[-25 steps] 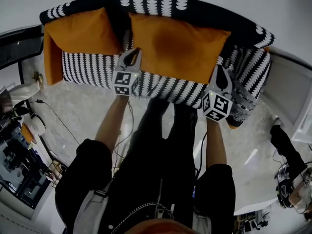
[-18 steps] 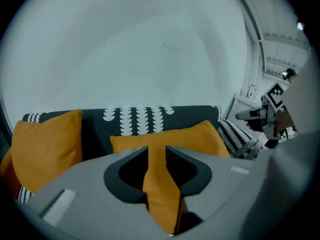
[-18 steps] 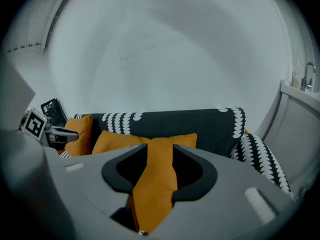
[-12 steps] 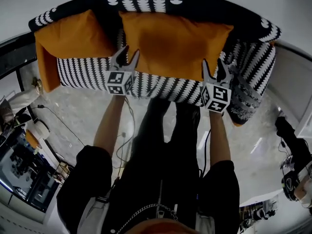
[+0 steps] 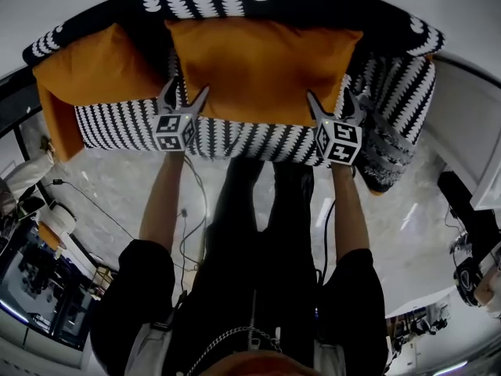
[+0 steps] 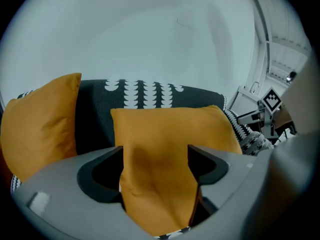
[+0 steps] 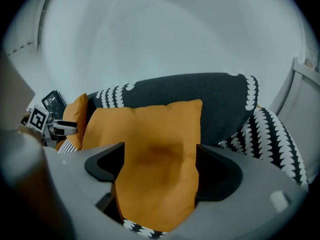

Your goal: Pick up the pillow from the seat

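Your left gripper (image 5: 186,92) and right gripper (image 5: 329,100) now sit further forward, jaws opening around the big orange fabric pillow (image 5: 262,65), not yet clamped or lifted.

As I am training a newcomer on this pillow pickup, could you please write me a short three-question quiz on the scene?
1. True or false: the left claw and the right claw both stand at the middle pillow.
2. Where is the other pillow? A) at the end of the sofa on the head view's left; B) on the floor; C) on the person's lap.
3. How many orange pillows lean against the sofa's back?

Key
1. True. The jaws of both claws are opening, with that pillow between them.
2. A.
3. Two.
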Demonstrator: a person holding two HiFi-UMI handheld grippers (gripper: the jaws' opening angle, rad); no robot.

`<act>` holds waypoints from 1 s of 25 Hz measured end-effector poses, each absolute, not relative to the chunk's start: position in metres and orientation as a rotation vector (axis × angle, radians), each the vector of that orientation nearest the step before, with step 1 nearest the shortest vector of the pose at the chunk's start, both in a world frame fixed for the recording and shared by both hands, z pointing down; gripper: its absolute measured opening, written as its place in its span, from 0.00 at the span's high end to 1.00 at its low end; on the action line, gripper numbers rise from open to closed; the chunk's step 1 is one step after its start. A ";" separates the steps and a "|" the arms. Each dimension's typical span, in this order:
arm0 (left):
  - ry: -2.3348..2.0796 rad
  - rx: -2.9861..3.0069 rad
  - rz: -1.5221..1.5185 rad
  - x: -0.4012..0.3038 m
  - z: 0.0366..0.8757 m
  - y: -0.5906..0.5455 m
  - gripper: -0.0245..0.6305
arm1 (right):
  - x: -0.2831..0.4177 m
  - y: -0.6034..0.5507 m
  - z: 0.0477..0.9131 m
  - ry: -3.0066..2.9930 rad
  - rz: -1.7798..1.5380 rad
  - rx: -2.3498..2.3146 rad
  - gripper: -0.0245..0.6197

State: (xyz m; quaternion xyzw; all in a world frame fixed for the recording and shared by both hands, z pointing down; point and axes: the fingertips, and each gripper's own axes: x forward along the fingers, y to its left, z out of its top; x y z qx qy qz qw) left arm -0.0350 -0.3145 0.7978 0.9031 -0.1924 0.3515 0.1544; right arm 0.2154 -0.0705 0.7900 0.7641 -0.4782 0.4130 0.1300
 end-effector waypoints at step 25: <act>-0.351 2.354 1.022 -0.044 0.902 -0.323 0.08 | 0.215 -0.069 0.881 -1.348 1.468 2.127 0.04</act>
